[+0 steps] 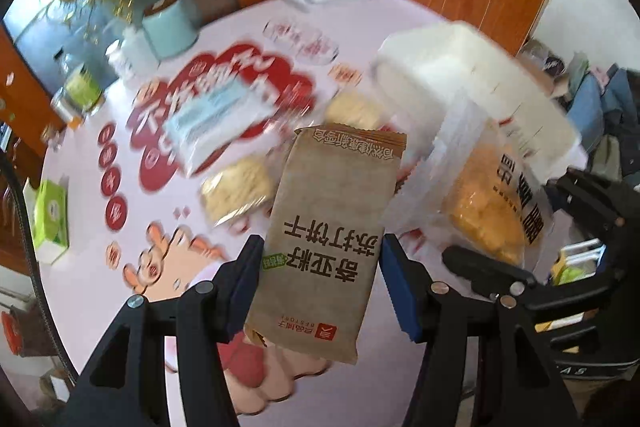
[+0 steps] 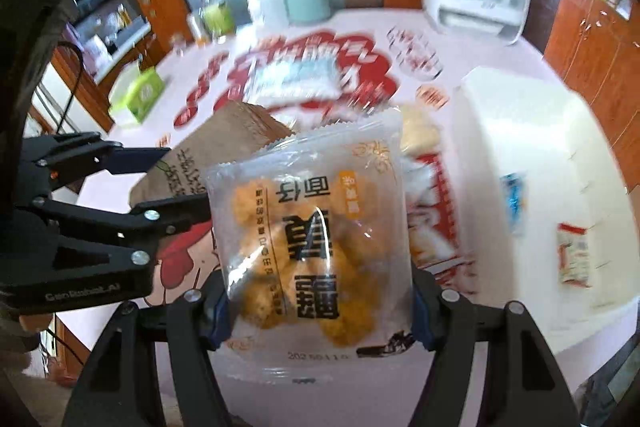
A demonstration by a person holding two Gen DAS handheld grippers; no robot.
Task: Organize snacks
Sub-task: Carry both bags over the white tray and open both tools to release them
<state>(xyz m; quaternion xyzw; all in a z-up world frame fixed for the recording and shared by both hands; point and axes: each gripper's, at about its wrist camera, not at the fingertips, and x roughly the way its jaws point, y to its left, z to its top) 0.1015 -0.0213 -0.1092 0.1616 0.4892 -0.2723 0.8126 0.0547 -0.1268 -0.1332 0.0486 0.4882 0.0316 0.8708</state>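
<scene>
Both claws are carrying snacks. The left claw (image 1: 322,279) holds a brown cracker pack (image 1: 324,227); the right claw (image 2: 320,311) holds a clear yellow snack bag (image 2: 316,239). Both hang beside the white box (image 2: 532,163). Next, I think: drop them in.

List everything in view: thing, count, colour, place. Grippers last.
Brown cracker packet: one, brown, in left gripper.
Clear snack bag: one, clear with orange pieces, in right gripper.
White bin: one, white, table's right side, small packets inside.
Pale snack packs: two, yellowish, on the table beyond the brown packet.
Tissue box: one, green, left table edge.
Tablecloth: pink with red print.
Left gripper: black, shut on brown packet.
Right gripper: black, shut on clear bag.
</scene>
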